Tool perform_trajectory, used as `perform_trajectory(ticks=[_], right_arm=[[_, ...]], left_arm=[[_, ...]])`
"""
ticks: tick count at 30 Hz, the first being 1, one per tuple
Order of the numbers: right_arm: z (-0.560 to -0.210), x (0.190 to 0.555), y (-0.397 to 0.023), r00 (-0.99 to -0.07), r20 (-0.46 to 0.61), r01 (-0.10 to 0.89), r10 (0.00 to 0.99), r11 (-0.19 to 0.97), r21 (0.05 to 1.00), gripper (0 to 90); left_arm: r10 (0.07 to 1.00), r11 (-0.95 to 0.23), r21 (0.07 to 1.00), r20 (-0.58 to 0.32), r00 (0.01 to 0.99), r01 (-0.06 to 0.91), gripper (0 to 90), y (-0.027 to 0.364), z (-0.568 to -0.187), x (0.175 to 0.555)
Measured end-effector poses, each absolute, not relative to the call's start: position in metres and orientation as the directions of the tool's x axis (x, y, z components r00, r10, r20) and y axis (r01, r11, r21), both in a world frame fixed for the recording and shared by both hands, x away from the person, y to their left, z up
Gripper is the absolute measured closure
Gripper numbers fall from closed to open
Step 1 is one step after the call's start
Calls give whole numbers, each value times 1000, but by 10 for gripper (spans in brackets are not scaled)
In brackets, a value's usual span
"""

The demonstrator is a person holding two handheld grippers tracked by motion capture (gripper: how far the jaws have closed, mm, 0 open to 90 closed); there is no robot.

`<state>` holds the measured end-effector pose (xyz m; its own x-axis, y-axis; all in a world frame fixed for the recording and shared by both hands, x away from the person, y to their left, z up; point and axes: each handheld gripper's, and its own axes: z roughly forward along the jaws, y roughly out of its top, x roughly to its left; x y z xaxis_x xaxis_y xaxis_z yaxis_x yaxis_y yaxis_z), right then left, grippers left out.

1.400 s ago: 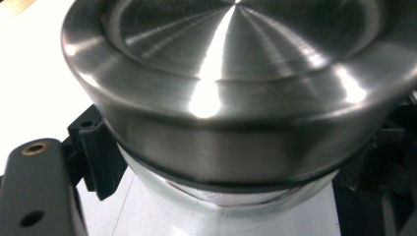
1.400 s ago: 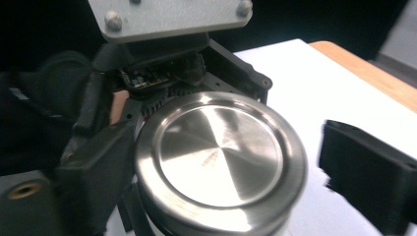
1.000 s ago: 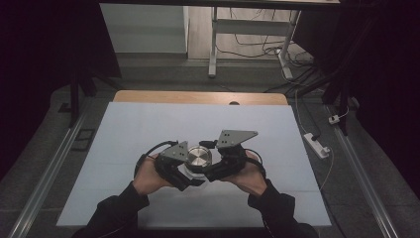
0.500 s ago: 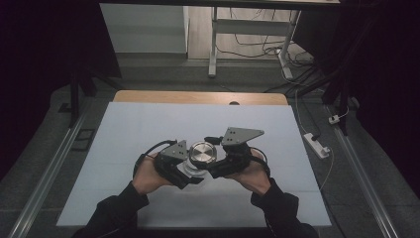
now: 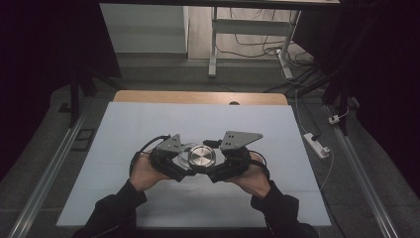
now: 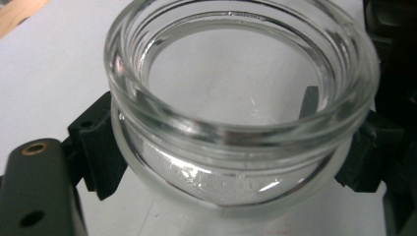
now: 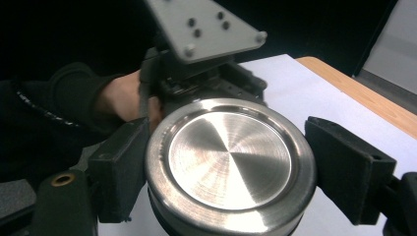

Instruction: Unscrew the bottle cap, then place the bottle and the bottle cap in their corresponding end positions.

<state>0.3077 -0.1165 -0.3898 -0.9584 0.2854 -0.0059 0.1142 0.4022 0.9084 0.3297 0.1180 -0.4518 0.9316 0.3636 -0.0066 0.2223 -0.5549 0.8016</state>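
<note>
We held both grippers close together near the front middle of the counter, which was covered in a pale sheet. The left gripper had its jaws closed on a clear glass jar, the black pads pressing its neck just under the thick rim. The jar was open-mouthed and colourless, with a double ridge around the lip and the pale sheet showing through its base. We could read no label or writing on it.

The right gripper had its jaws closed on a round metal lid, one pad at each side of its edge. The lid was brushed steel, with a flat centre, a raised outer band and fine circular grain that caught the light. It bore no lettering that we could see.

From the high view, the lid sat between the two grippers, just beside the jar. Farther off, a strip of bare wood ran along the counter's far edge.
</note>
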Motion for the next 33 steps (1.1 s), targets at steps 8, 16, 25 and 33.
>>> perform_trajectory(ticks=[8,16,25,33], right_arm=[[-395,303,-116,-961,-12,104,277,401,910,198],[-402,298,-118,-963,-12,100,269,399,911,197],[-415,292,-118,-964,-6,106,264,408,907,197],[-432,288,-120,-964,-2,112,265,416,902,198]], left_arm=[[408,-533,811,-5,913,242,159,123,-453,340],[438,-516,820,6,899,246,159,124,-450,348],[450,-511,826,22,893,237,159,113,-449,361],[466,-501,828,15,885,250,159,103,-459,371]])
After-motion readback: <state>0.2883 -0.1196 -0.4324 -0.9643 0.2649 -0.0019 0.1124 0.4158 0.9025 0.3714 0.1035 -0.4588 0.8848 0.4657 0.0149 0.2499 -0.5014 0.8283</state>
